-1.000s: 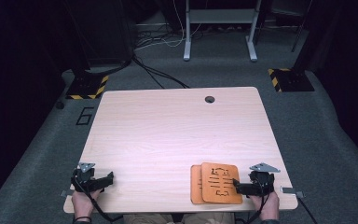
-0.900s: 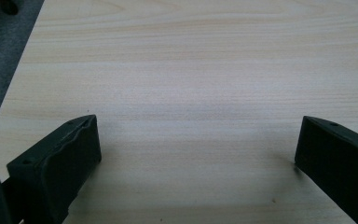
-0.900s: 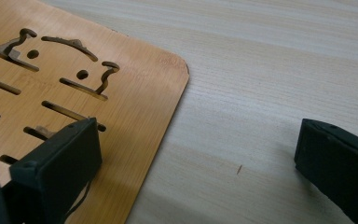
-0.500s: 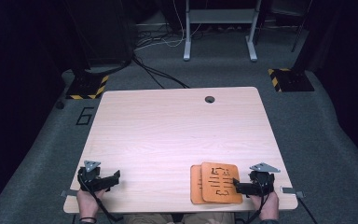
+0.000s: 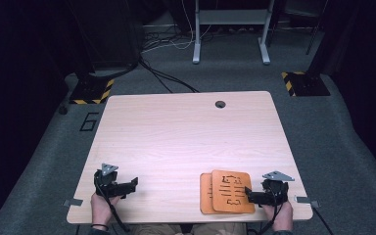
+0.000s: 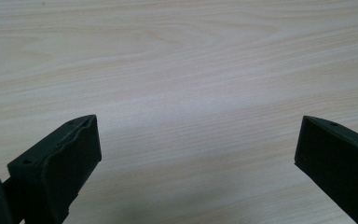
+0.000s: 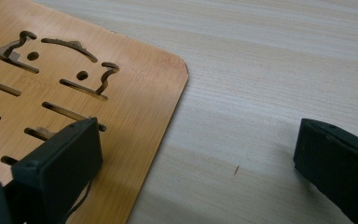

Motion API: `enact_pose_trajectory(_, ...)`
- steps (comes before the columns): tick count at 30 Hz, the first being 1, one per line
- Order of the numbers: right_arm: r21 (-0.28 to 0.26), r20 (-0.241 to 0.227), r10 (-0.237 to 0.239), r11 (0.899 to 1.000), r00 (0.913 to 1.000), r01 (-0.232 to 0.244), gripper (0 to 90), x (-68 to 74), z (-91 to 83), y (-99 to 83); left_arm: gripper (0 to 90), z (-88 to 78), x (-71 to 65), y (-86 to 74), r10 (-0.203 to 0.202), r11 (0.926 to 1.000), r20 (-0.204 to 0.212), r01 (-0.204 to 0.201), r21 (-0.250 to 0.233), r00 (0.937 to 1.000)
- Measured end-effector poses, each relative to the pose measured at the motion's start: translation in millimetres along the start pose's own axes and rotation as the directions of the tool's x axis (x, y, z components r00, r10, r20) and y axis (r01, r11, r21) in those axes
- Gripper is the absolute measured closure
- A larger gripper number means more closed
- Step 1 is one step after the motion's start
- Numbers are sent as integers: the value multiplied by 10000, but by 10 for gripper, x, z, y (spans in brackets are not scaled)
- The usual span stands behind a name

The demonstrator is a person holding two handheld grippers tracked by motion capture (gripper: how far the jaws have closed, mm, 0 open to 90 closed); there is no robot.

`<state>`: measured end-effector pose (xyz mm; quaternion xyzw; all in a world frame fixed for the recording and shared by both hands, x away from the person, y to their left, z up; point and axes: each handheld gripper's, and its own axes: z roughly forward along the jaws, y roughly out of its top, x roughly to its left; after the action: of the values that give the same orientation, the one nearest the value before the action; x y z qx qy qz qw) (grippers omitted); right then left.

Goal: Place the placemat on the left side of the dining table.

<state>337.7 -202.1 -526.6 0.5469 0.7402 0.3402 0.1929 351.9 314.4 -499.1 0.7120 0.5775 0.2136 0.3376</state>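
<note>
Bamboo cut-out boards (image 5: 231,191), two stacked at the worktop's (image 5: 186,132) near right edge, lie just left of the right hand-held gripper (image 5: 252,195), jaws apart, while the left hand-held gripper (image 5: 129,184), also apart, sits well away.

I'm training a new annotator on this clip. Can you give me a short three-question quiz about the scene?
1. True or false: the left gripper holds a wooden board.
2. How many wooden boards lie stacked near the right gripper?
3. The right gripper's jaws stand: A) shut, B) open, with one jaw above the top board.

Key: 1 false, its open jaws are over bare table; 2 two; 3 B.
</note>
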Motion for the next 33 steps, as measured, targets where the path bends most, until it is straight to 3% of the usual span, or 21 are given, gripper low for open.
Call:
enact_pose_trajectory(11,-2,28,94,10000,10000,-94,3,4,-1,-1,1,28,-266,155,569,9984,551,-566,-59,9969)
enact_pose_trajectory(19,-41,48,76,10000,10000,-76,5,1,1,-2,2,20,-458,252,951,9955,1158,-942,-130,9887)
enact_pose_trajectory(26,-46,69,58,10000,10000,-58,5,-2,1,-2,1,61,-649,329,1427,9897,1522,-1421,-148,9780)
enact_pose_trajectory(33,-64,76,77,10000,9999,-76,5,-1,1,-5,2,98,-840,381,1887,9816,1911,-1910,-64,9633)
